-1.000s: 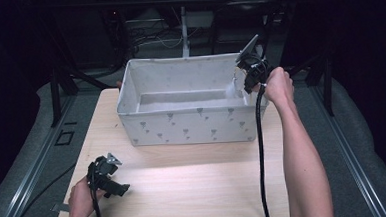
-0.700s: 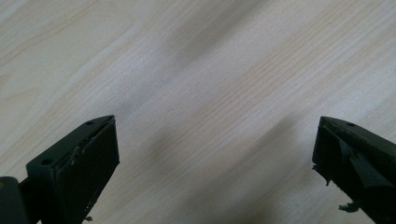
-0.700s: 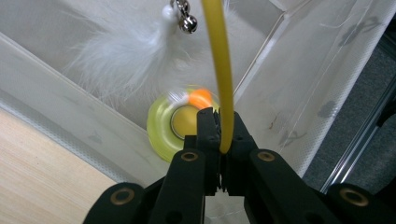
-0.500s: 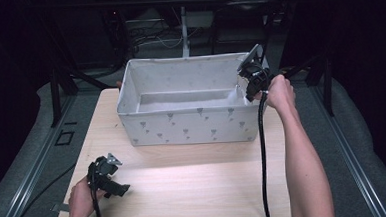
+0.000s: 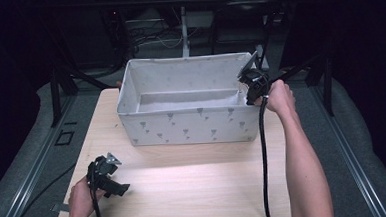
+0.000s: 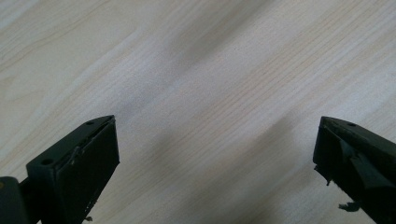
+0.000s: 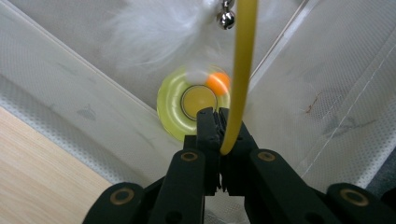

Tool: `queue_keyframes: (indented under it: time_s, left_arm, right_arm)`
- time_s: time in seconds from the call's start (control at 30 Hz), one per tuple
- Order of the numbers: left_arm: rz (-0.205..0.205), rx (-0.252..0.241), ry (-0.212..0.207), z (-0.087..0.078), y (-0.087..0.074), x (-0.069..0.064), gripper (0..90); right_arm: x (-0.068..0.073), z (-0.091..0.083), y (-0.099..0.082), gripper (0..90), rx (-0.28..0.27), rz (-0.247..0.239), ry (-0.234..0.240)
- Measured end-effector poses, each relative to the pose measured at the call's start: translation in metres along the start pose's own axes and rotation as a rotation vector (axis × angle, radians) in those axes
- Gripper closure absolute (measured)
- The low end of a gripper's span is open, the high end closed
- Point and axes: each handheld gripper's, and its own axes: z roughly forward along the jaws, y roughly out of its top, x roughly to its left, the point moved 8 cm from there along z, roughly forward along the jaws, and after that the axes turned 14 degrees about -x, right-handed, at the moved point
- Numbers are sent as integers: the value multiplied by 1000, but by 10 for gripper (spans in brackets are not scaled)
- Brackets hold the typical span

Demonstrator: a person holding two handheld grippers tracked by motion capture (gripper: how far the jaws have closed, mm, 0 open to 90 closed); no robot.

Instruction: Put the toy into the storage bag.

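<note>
Wooden counter (image 5: 195, 181) noted, with one fabric bin (image 5: 182, 126) on it. One yellow wand (image 7: 240, 74) is pinched in the right gripper (image 7: 218, 122) above the bin's right corner; one bell (image 7: 227, 18), one ring (image 7: 187, 100) seen. Left gripper (image 6: 215, 168) jaws are spread, nothing between.

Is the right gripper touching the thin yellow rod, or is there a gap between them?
Touching. In the right gripper view, the right gripper has its jaws shut on the yellow rod, whose lower end sits pinched between them, above the fabric bin.
</note>
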Motion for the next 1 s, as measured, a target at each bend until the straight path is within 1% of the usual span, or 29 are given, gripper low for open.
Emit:
queue_keyframes:
  time_s: [0.1,0.2,0.27,0.3,0.4,0.43,0.47,0.5,0.57,0.63,0.7,0.73,0.77,0.8,0.87,1.0]
  left_arm:
    - [-1,3,1,1,0,0,4]
    - [-2,3,1,0,0,0,4]
    - [-3,1,1,0,0,0,4]
    - [-2,1,0,0,0,0,4]
    - [-4,-1,1,0,0,0,5]
    - [-4,-1,1,0,0,0,5]
    - [-3,0,1,0,0,1,5]
    - [-3,0,0,0,0,0,5]
    - [-2,2,-1,0,0,0,5]
    - [-1,2,0,0,0,0,5]
    - [-1,-1,4,0,0,0,5]
    - [-1,-2,6,-1,1,1,5]
    - [-1,0,2,-1,1,1,6]
    - [-1,-1,2,-1,1,1,6]
    - [-1,-2,5,-1,1,1,6]
    - [0,-1,3,-1,1,0,6]
  right_arm:
    - [1,0,-1,879,12,1,11]
    - [0,-1,-2,870,19,4,12]
    - [0,-3,-2,839,10,9,8]
    - [1,-5,-1,799,11,6,12]
    - [2,-11,0,693,-11,9,24]
    - [0,-14,2,645,-18,11,11]
    - [0,-17,2,623,-25,17,6]
    - [0,-21,4,578,-32,26,11]
    - [-2,-31,8,506,-62,42,2]
    - [-1,-40,12,432,-83,70,5]
    - [-1,-48,15,393,-99,73,-1]
    - [0,-52,16,363,-102,66,1]
    - [1,-58,19,341,-120,71,-4]
    - [2,-62,21,319,-131,64,2]
    - [6,-70,24,266,-150,67,7]
    - [16,-86,29,169,-182,47,4]
